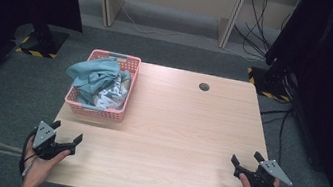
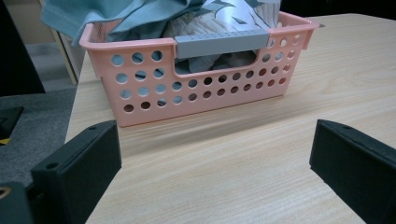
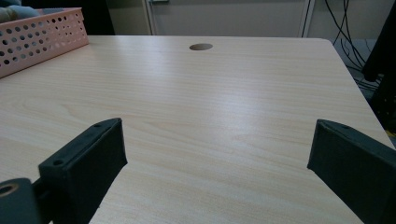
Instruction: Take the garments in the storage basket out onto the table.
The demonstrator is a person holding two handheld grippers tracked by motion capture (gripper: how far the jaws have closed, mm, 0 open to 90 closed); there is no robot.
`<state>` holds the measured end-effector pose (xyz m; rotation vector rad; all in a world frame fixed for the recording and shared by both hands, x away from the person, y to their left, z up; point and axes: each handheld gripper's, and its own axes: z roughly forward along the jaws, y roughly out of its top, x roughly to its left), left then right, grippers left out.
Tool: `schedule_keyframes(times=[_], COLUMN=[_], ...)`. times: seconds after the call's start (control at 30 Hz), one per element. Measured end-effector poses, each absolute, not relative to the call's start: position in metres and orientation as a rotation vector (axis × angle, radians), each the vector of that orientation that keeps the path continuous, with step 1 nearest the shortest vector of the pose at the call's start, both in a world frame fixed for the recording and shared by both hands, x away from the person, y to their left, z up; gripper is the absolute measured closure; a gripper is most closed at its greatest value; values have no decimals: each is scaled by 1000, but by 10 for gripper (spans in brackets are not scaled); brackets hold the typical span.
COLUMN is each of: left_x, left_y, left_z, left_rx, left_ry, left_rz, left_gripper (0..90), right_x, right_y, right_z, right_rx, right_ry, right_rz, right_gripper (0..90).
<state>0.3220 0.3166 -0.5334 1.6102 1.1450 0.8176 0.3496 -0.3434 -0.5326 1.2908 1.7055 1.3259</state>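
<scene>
Left gripper [image 1: 67, 132] lower left of high view, right gripper [image 1: 247, 160] lower right, both held low at near edge of table [image 1: 184, 127], jaws wide apart w/ nothing between. Pink basket [image 1: 99, 110] upper left on table, stuffed w/ teal clothes [image 1: 94, 76]; grey handle [image 2: 222, 43]. Cable hole [image 1: 204, 87] near far edge. No readable writing.

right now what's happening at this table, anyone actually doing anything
Nothing is being handled at this moment. A person sits at the near edge of the wooden table with a gripper in each hand: the left gripper and the right gripper are both open, holding nothing, at the near corners. A pink basket heaped with crumpled clothes, mostly teal, sits toward the far left, just ahead of the left gripper.
</scene>
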Motion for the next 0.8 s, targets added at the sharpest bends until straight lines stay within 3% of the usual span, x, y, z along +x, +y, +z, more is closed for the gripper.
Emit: schedule_keyframes(times=[0.33,0.57,0.6,0.8], left_x=[333,359,378,390], left_y=[303,291,288,286], left_z=[-514,-495,-478,-470], left_rx=[1611,1641,1659,1689], left_ry=[1085,1050,1032,1026], left_rz=[824,851,898,906], left_gripper=[18,25,25,31], right_x=[350,350,350,350], right_y=[-343,-343,-343,-342], right_z=[-533,-533,-533,-533], right_rx=[1292,1289,1289,1283], right_ry=[1713,1714,1714,1715], right_rz=[1323,1324,1324,1324], right_gripper=[39,38,39,39])
